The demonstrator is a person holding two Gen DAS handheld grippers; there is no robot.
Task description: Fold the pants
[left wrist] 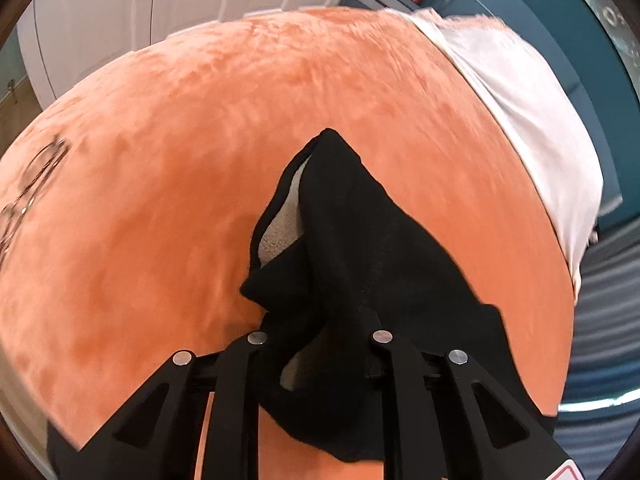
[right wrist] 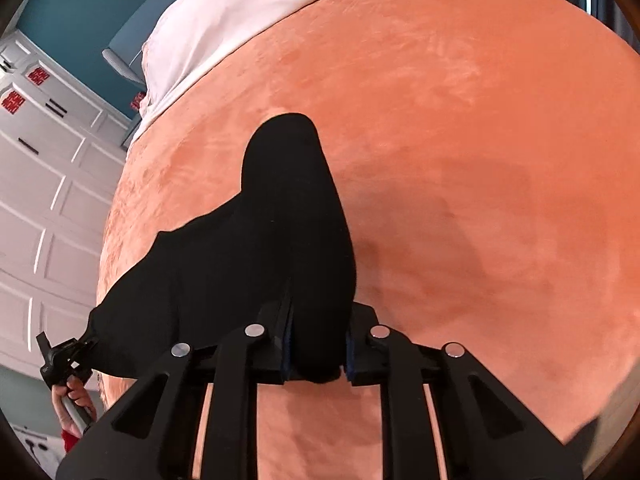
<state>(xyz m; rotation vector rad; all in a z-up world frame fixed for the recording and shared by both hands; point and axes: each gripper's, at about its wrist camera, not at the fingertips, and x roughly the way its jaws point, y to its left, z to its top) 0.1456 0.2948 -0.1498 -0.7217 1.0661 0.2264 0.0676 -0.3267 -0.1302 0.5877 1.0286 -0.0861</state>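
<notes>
The black pants hang bunched over an orange bed, gripped at two places. In the left wrist view the left hand-held gripper is at 6 o'clock with the cloth heaped over and between its fingers; the fingertips are buried, so I cannot tell how far apart they stand, though the fabric is plainly lifted by it. A fold opens toward 12 o'clock and shows a pale fleecy lining. A white sheet lies along the bed's edge at 2 o'clock, with a white wardrobe at 11 o'clock. In the right wrist view the right hand-held gripper is closed narrowly on a thick fold of the pants, blue pads pressing either side. The cloth stretches away to 8 o'clock, where the left hand-held gripper holds its far end, the person's hand just below it.
</notes>
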